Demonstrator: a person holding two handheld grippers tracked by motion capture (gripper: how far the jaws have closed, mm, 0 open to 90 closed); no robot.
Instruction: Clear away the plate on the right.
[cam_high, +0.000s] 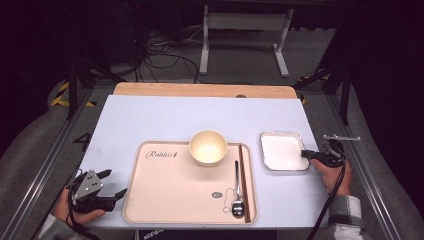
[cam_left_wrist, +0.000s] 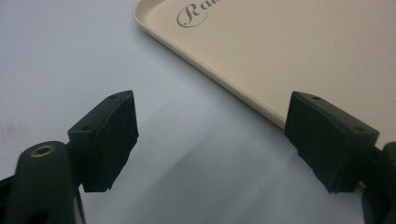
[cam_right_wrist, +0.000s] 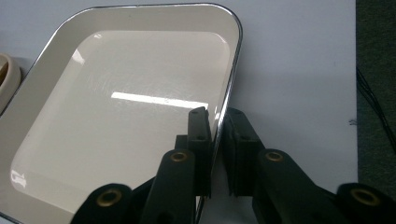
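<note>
A white square plate (cam_high: 283, 150) with a shiny rim lies on the table to the right of a beige tray (cam_high: 131, 200). My right gripper (cam_high: 306, 154) is at the plate's near right edge. In the right gripper view its jaws (cam_right_wrist: 217, 135) straddle the rim of the plate (cam_right_wrist: 121, 102), one pad inside and one outside, pressed close on it. My left gripper (cam_high: 114, 184) rests low beside the tray's left edge. It stands wide open (cam_left_wrist: 210, 140) with only bare table between the pads, and the tray (cam_left_wrist: 299, 51) lies just beyond.
On the tray stand a cream bowl (cam_high: 208, 147), a metal spoon (cam_high: 237, 192) and brown chopsticks (cam_high: 243, 180) along its right side. The pale table top (cam_high: 175, 115) stretches bare behind the tray to a wooden strip (cam_high: 200, 90). Metal rails run along both sides.
</note>
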